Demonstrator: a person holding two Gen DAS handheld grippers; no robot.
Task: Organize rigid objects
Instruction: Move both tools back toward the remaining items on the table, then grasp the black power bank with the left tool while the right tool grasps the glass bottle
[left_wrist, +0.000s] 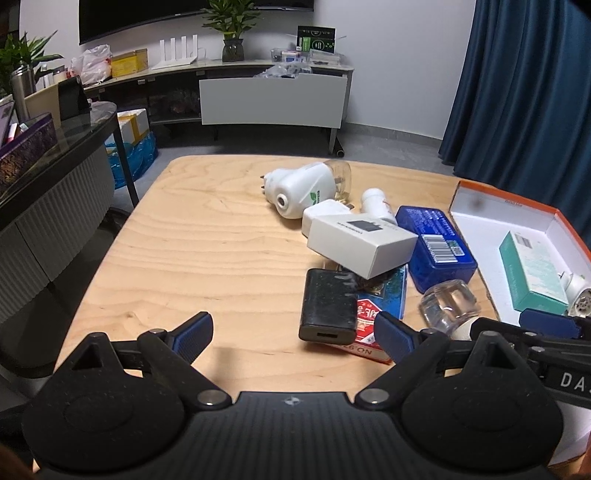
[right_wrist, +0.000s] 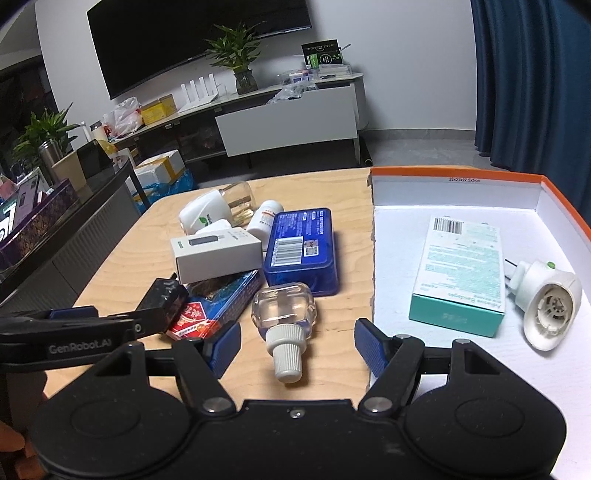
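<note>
1. Here, I am holding my left gripper (left_wrist: 293, 338) with its jaws spread wide and nothing between them, over the wooden table (left_wrist: 207, 240); just ahead of it, a black charger block (left_wrist: 327, 306) is lying partly on a red-and-blue card box (left_wrist: 380, 317).
2. I am keeping my right gripper (right_wrist: 295, 347) spread as well; between the blue pads, without touching them, a clear refill bottle (right_wrist: 284, 314) is lying on its side, white cap towards me.
3. Beside the bottle, one blue tin (right_wrist: 301, 251) is showing a barcode label, and one white carton (right_wrist: 218, 254) is resting tilted on the card box.
4. Farther back, one white plug-in vaporiser with a clear bottle attached (left_wrist: 306, 186), one white charger (left_wrist: 325, 214) and one small white pill bottle (left_wrist: 375, 205) are clustering together.
5. To the right, an open box (right_wrist: 546, 206), orange outside and white inside, is standing at the table's edge; it is holding two things, one teal-and-white carton (right_wrist: 461, 273) lying flat and one white vaporiser head (right_wrist: 546, 302) just beside it.
6. In total I am counting eight loose items on the table and two in the box.
</note>
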